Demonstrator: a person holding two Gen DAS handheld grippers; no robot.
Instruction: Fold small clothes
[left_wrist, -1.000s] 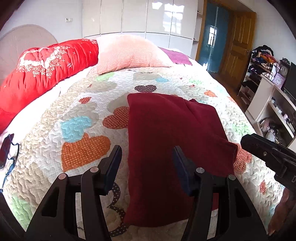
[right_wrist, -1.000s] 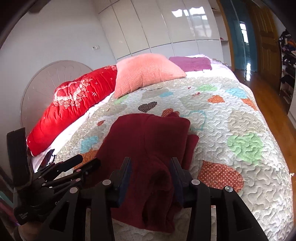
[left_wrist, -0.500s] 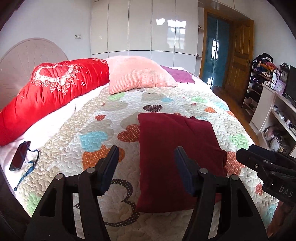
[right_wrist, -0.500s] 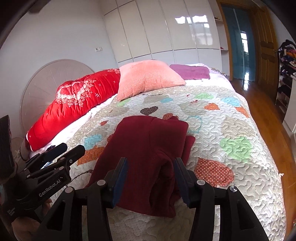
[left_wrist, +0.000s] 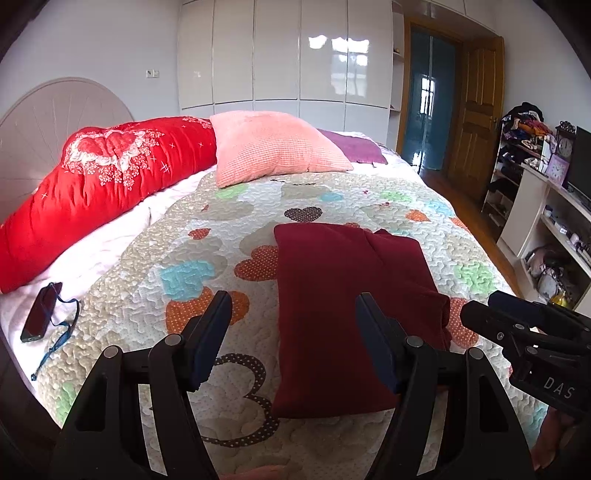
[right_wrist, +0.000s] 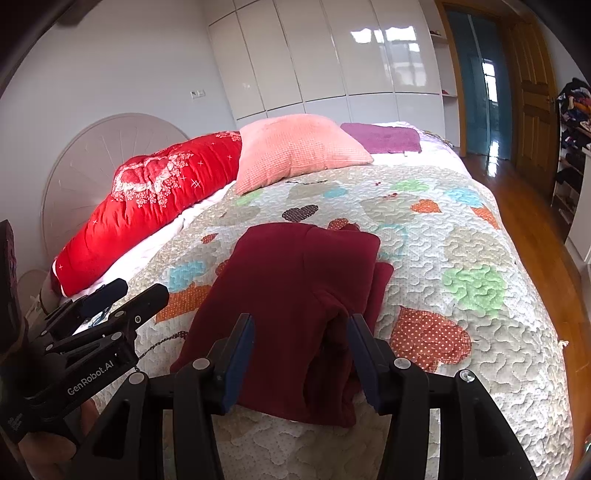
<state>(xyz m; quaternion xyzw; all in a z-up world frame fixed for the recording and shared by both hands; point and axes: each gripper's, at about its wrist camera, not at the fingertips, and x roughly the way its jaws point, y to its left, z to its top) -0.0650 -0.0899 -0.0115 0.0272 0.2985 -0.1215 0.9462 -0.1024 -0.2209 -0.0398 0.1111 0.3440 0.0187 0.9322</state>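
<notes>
The folded maroon garment lies on the quilted bed, ahead of both grippers' spread, empty fingers (untouched). Only the left wrist view shows a phone far left.

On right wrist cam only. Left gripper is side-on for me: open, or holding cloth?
Observer: The left gripper is open and empty. From its own camera, its fingers frame the left edge of the folded maroon garment.
Operator: Anything on the bed left of it? That gripper blocks my view there.
Observer: Yes, a phone on a blue lanyard lies on the white sheet near the bed's edge.
</notes>
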